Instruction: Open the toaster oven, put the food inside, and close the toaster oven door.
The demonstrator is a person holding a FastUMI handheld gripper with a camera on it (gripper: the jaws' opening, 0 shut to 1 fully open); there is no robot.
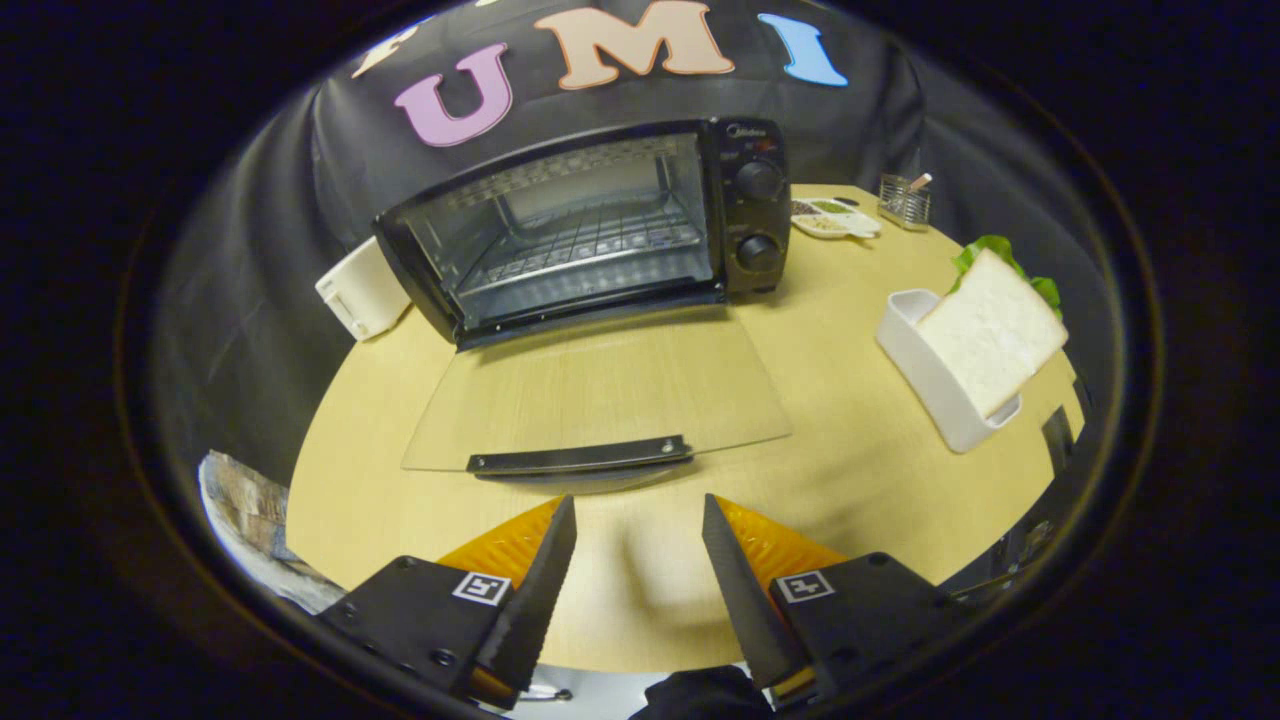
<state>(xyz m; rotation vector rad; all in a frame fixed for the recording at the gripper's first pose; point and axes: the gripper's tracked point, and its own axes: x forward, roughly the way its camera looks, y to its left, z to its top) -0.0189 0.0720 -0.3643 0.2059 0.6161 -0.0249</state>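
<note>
A black toaster oven [600, 225] stands at the back of the round wooden table [860, 470]. Its glass door [590, 400] hangs fully open and flat, the black handle [580, 457] lying just ahead of my fingers. The wire rack inside is bare. A sandwich [995, 325] of white bread with green lettuce leans in a white holder [925, 375] to the right of the oven. My gripper [638, 515] is open with nothing between its fingers, hovering over the table just short of the door handle.
A white toaster [362, 290] sits to the left of the oven. Behind the oven's right side lie a small white dish [835, 218] and a wire basket [903, 203]. The table's near edge curves under my fingers.
</note>
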